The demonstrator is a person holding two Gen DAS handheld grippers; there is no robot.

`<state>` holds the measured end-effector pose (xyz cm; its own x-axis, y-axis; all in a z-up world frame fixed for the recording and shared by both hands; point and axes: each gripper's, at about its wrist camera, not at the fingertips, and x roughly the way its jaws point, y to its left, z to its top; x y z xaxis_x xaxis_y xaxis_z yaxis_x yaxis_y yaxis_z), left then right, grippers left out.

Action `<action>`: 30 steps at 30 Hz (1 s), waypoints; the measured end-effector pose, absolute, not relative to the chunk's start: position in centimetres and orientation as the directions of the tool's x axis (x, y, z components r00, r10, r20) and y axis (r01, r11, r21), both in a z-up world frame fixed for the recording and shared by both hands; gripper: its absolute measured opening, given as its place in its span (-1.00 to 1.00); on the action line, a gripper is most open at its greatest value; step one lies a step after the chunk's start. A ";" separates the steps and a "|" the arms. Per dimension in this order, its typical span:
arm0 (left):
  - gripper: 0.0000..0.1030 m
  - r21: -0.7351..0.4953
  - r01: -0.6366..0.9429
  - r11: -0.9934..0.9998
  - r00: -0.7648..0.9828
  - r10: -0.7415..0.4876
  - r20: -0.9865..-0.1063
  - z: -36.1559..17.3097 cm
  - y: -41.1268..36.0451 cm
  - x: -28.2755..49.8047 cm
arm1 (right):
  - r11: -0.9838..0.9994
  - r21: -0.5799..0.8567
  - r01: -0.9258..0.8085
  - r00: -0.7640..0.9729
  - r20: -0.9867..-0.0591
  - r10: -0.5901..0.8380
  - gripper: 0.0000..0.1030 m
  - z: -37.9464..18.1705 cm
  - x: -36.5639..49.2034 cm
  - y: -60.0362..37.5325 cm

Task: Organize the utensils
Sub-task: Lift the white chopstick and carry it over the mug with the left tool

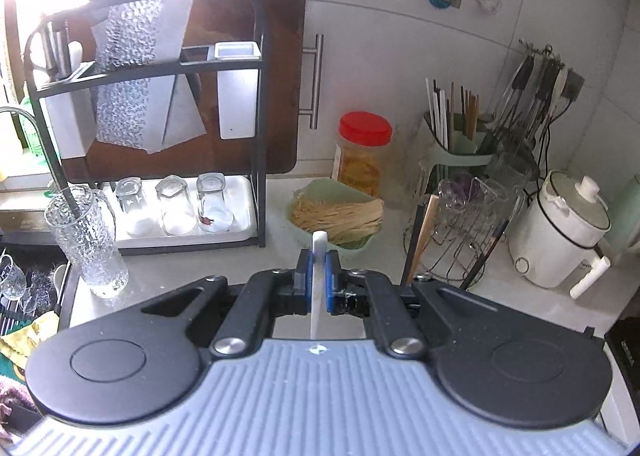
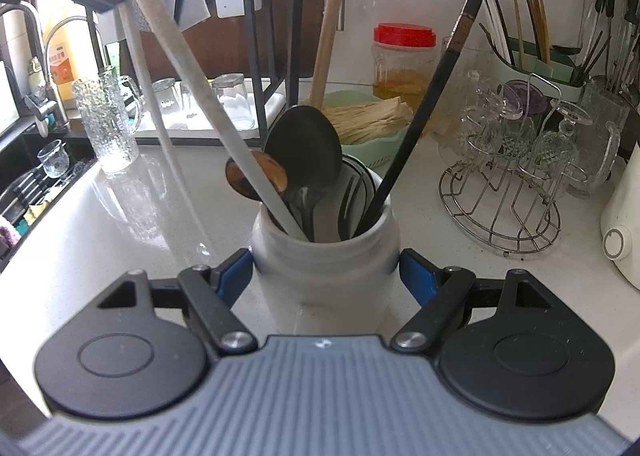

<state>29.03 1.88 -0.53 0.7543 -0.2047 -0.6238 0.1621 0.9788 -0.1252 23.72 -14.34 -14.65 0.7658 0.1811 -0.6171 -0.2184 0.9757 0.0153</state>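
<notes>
**Utensils half-sorted: a white chopstick leaves the crowded jar**

Utensils stand bunched in a white ceramic jar (image 2: 326,256) on the pale countertop (image 2: 120,240): a black ladle (image 2: 304,148), a small wooden spoon (image 2: 260,174), a black chopstick (image 2: 430,104) leaning right, a wooden handle (image 2: 328,32) and metal cutlery deep inside. The right gripper (image 2: 326,272) has its blue pads pressed against both sides of the jar's body, steadying it. The left gripper (image 1: 317,280) is clamped tight on a white chopstick (image 1: 318,288); in the right wrist view that long white stick (image 2: 208,104) slants from the jar's mouth up to the top-left corner, where the left gripper's dark body appears. Its lower end appears to be still inside the jar.

The likely step is drawing this chopstick out, perhaps toward the green chopstick holder (image 1: 460,160) by the wall, which already carries white and brown pairs.

Risks from here: the stick crosses the wooden spoon and lies against the ladle, so a slanted pull could drag them along or tip the jar if the right grip slips on its glazed side. The pinch sits near the stick's top end, so the long free part may swing and strike the textured glass (image 2: 108,124) or the glasses on the wire rack (image 2: 504,192). A smooth stick could also twist between the pads and drop.
</notes>
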 end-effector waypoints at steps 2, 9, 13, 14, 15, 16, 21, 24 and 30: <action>-0.87 -0.125 0.160 0.979 0.760 -0.203 -0.617 -0.1 1.9 28.9 | 0.975 0.014 -0.221 0.766 -0.617 0.182 0.60 -14.7 23.7 -14.3; -0.87 -0.117 0.183 0.976 0.784 -0.217 -0.581 3.2 1.4 28.2 | 0.974 0.017 -0.227 0.766 -0.615 0.189 0.60 -14.6 23.6 -14.5; -0.87 -0.095 0.221 0.971 0.795 -0.236 -0.559 5.6 0.2 28.0 | 0.974 0.019 -0.224 0.765 -0.616 0.188 0.60 -14.6 23.7 -14.5; -0.87 -0.099 0.232 0.968 0.797 -0.247 -0.551 6.1 0.0 28.0 | 0.974 0.019 -0.225 0.764 -0.618 0.188 0.60 -14.6 23.8 -14.5; -0.87 -0.101 0.239 0.966 0.801 -0.255 -0.541 6.7 -0.2 27.9 | 0.974 0.019 -0.226 0.762 -0.619 0.189 0.60 -14.6 23.8 -14.5; -0.87 -0.100 0.244 0.964 0.806 -0.259 -0.533 7.2 -0.5 27.9 | 0.973 0.020 -0.228 0.761 -0.620 0.191 0.60 -14.6 23.8 -14.5; -0.87 -0.103 0.277 0.955 0.824 -0.291 -0.487 9.2 -1.8 27.7 | 0.972 0.021 -0.235 0.761 -0.618 0.197 0.60 -14.6 23.6 -14.7; -0.87 -0.087 0.299 0.950 0.826 -0.303 -0.475 9.9 -2.8 27.6 | 0.971 0.021 -0.239 0.762 -0.616 0.201 0.60 -14.6 23.5 -14.7; -0.87 -0.103 0.326 0.940 0.817 -0.335 -0.470 10.5 -3.6 27.4 | 0.970 0.019 -0.242 0.764 -0.612 0.203 0.60 -14.7 23.5 -14.7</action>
<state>27.36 -3.63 10.51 0.8167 -0.3346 -0.4702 0.3257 0.9398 -0.1031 23.46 -14.71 -14.67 0.7643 0.2025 -0.6123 -0.2418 0.9701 0.0191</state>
